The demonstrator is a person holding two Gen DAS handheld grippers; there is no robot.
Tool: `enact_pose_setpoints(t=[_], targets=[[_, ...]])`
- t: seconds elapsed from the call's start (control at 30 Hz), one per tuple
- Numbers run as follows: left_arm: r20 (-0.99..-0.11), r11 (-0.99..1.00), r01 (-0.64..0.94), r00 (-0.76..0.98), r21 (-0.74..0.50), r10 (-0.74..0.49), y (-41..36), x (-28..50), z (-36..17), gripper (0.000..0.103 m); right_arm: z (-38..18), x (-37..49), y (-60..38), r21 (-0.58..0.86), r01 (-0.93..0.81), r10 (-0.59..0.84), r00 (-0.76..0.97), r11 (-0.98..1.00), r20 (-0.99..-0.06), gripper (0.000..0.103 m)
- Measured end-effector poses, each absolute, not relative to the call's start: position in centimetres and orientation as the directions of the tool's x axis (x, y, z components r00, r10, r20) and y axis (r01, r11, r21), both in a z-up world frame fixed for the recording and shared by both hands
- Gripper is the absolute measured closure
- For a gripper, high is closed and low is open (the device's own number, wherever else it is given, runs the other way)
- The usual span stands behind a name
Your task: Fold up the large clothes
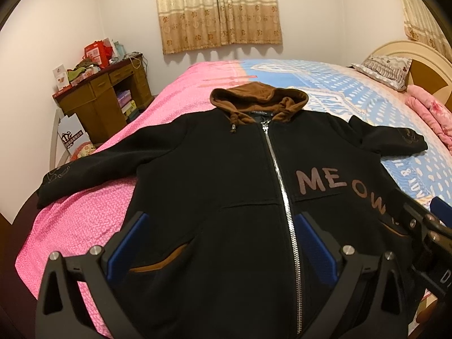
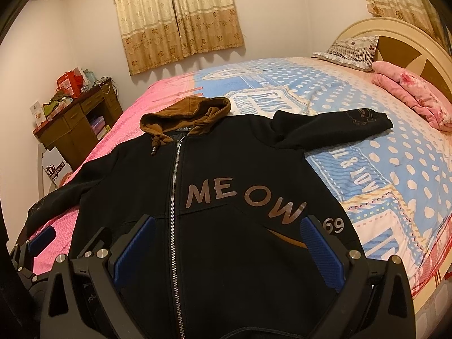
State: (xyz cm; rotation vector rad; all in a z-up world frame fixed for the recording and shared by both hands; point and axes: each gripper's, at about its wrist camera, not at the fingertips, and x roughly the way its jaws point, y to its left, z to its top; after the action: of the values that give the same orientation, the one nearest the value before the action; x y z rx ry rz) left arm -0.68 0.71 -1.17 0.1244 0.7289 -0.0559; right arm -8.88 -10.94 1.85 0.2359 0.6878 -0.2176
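A black zip hoodie (image 1: 226, 175) with a brown hood (image 1: 254, 93) and "MEOW" lettering lies flat, front up, on the bed, sleeves spread to both sides. It also shows in the right wrist view (image 2: 226, 169). My left gripper (image 1: 223, 226) is open and empty above the hoodie's lower hem, left of the zip. My right gripper (image 2: 226, 234) is open and empty above the lower hem on the "MEOW" side. The right gripper shows at the left wrist view's right edge (image 1: 418, 226); the left gripper shows at the right wrist view's left edge (image 2: 36, 243).
The bed has a pink and blue patterned cover (image 1: 367, 99). A pillow (image 2: 347, 48) and a folded pink blanket (image 2: 415, 96) lie by the headboard (image 2: 409, 45). A cluttered wooden desk (image 1: 104, 96) stands left of the bed. Curtains (image 1: 217, 8) hang on the far wall.
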Motion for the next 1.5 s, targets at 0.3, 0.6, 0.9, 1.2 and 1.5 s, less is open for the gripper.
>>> enact_pose_setpoints(t=[0.3,0.6,0.9,1.2,1.5], targets=[[-0.672,0.991,0.097,0.741,0.091,-0.011,0.8,-0.7,-1.2,0.000,1.7,-8.8,-11.1,0.149,0.275,-0.115,0.750,0.950,-0.652,0.001],[-0.673,0.991,0.090,0.739,0.098,-0.001,0.9,-0.7,-1.3,0.000,1.6,-8.7,-11.4,0.152,0.279,-0.114,0.745,0.948,-0.657,0.001],[-0.676,0.992,0.080,0.737,0.096,0.006,1.0,-0.6,-1.3,0.000,1.4,-8.6,-11.4,0.148,0.279,-0.115,0.740,0.949,-0.663,0.001],[-0.689,0.993,0.094,0.725,0.077,-0.015,0.9,0.1,-1.8,0.000,1.0,-7.1,-11.3,0.034,0.302,-0.203,0.715,0.953,-0.669,0.001],[-0.702,0.995,0.050,0.712,0.085,0.024,1.9,1.8,-2.9,0.000,0.6,-4.7,-13.1,-0.037,0.346,-0.283,0.697,0.938,-0.659,0.001]])
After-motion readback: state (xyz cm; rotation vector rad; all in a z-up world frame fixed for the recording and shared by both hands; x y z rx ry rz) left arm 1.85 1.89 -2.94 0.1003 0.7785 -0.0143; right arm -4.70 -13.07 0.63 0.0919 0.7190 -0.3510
